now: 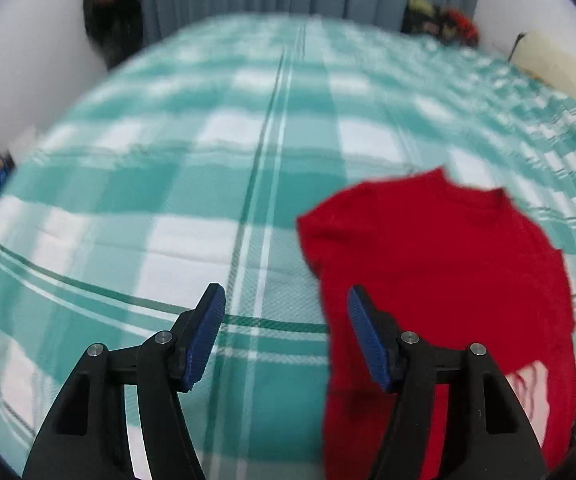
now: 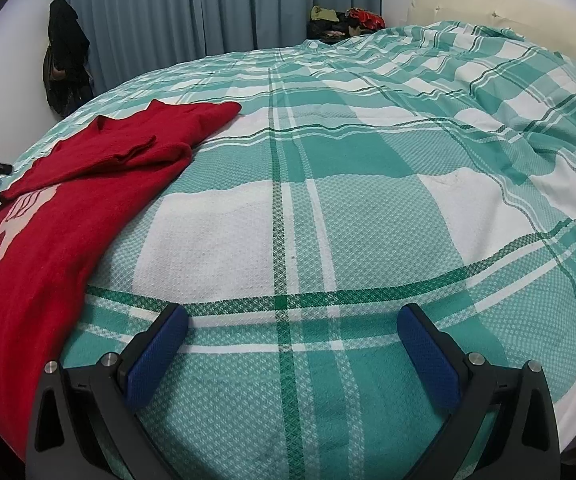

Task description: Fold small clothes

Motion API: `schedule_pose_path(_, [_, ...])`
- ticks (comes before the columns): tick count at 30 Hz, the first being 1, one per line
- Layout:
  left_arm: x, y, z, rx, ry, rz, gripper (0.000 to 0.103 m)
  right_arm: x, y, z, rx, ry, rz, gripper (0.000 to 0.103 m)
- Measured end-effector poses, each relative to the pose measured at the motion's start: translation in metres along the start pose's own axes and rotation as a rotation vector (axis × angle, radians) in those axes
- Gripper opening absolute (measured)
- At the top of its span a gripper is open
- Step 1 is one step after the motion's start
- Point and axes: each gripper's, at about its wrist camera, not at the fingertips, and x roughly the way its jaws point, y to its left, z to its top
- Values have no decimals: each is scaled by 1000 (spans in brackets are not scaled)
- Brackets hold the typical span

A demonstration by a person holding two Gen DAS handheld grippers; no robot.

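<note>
The red sweater (image 2: 59,208) is lying on the bed (image 2: 328,208), one sleeve folded in; both the left tool (image 1: 286,334) and right tool (image 2: 292,354) are hanging open (gripping nothing); seemingly the other sleeve is waiting next.

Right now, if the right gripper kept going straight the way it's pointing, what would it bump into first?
Probably just the checked bedspread. The right gripper is open with nothing between its fingers, aimed down at bare cloth. The red sweater lies off to the side, out of its line.
</note>
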Motion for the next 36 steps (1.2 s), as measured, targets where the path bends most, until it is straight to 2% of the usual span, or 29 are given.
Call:
schedule_pose_path(3, [-26,-17,-7,69,-89,-65,67,0,0,0,2,-1,-4,103])
schedule_pose_path(5, [-27,-35,-13,121,-91,-124,73,0,1,-1,4,-3,-9,103])
schedule_pose_path(6, [-21,-41,-17,135,-74,-144,80,-1,1,-1,4,-4,-9,103])
schedule_pose_path(7, [-11,-46,-19,144,-47,-155,84,-1,0,-1,5,-6,-10,103])
schedule_pose_path(9, [18,-48,-31,141,65,-153,85,-2,1,-2,4,-7,-10,103])
schedule_pose_path(11, [51,-40,-43,106,218,-155,85,-2,1,-2,4,-6,-10,103])
schedule_pose_path(13, [44,-33,-45,86,183,-179,85,-2,0,-2,4,-4,-8,103])
schedule_pose_path(16, [26,-24,-44,74,178,-150,84,-1,0,-1,2,0,-5,103])
schedule_pose_path(19, [-18,-11,-55,53,86,-159,84,-1,0,7,-23,51,2,103])
schedule_pose_path(20, [-39,-8,-62,45,50,-177,84,-4,1,13,-46,77,-9,103])
schedule_pose_path(21, [-52,-7,-68,42,26,-192,84,-13,4,21,-78,77,-66,103])
schedule_pose_path(22, [-64,-8,-76,43,5,-208,85,-23,8,26,-99,47,-89,103])
schedule_pose_path(23, [-80,-13,-86,48,-16,-230,86,-36,14,31,-115,5,-69,103])
schedule_pose_path(24, [-88,-16,-94,54,-25,-244,87,-51,23,37,-126,-35,-4,103])
schedule_pose_path(27, [-97,-37,-122,103,-4,-285,89,-82,66,54,-195,-71,273,103])
schedule_pose_path(28, [-93,-44,-131,134,16,-282,89,-84,88,55,-256,-44,347,103])
schedule_pose_path(29, [-88,-51,-140,166,38,-265,89,-80,110,53,-331,-2,381,103])
schedule_pose_path(30, [-78,-58,-150,199,79,-237,88,-73,125,49,-387,39,379,103])
schedule_pose_path(31, [-71,-61,-159,223,127,-209,84,-58,142,39,-465,119,332,103])
schedule_pose_path(32, [-63,-63,-173,258,184,-164,84,-42,152,25,-532,213,271,102])
schedule_pose_path(33, [-66,-62,-180,281,182,-151,85,-28,155,8,-590,306,215,102])
schedule_pose_path(34, [-74,-58,-188,302,170,-127,90,-25,151,-7,-621,351,198,103])
schedule_pose_path(36, [-80,-46,-199,288,210,-109,91,-34,131,-24,-631,355,173,103])
